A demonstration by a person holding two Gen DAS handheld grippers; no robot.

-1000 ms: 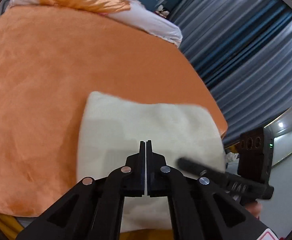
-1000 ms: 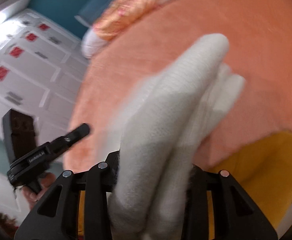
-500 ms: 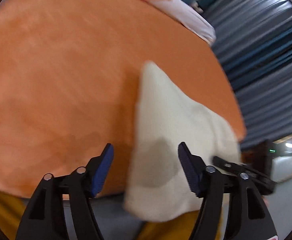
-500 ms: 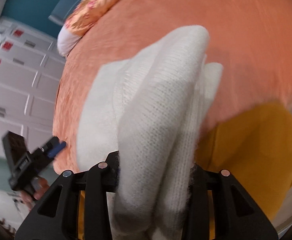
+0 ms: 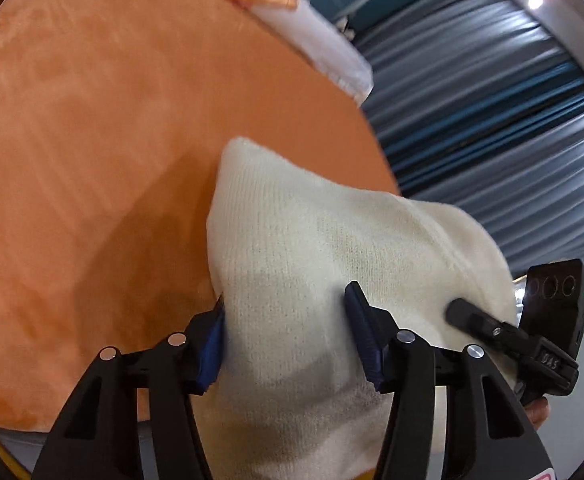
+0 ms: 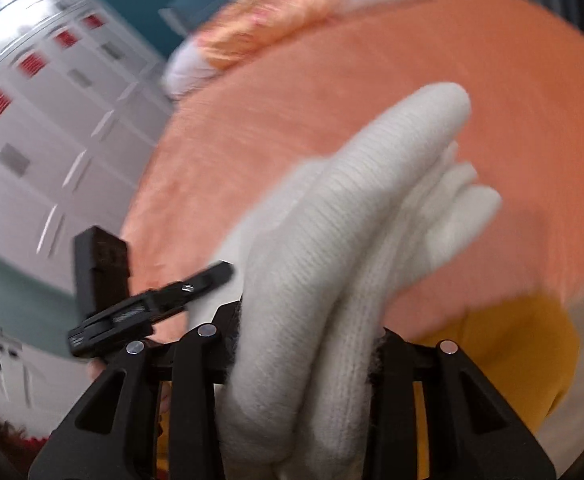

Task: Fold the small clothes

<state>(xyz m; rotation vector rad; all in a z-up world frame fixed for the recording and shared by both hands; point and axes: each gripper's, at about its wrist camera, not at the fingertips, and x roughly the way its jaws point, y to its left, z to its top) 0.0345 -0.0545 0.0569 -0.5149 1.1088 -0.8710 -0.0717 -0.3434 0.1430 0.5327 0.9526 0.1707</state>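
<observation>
A folded cream knit garment (image 5: 323, 272) is held up over the near edge of the orange bed cover (image 5: 92, 128). My left gripper (image 5: 288, 344) is open, its blue pads (image 5: 212, 344) on either side of the garment's near edge, the cloth between them. My right gripper (image 6: 303, 344) is shut on the thick folded bundle of the same garment (image 6: 331, 240), which sticks out past the fingers above the bed. The right gripper (image 5: 487, 328) shows at the garment's right side in the left wrist view; the left gripper (image 6: 196, 284) shows at the left in the right wrist view.
A white pillow with an orange patterned cloth (image 5: 311, 36) lies at the far end of the bed. Grey-blue curtains (image 5: 491, 120) hang to the right. White cabinets (image 6: 32, 120) stand to the left. A yellow sheet (image 6: 511, 352) shows under the bed cover's near edge.
My left gripper opened from shut and moved in so its pads straddle the garment's near edge. My right gripper kept its hold and lifted the bundle a little.
</observation>
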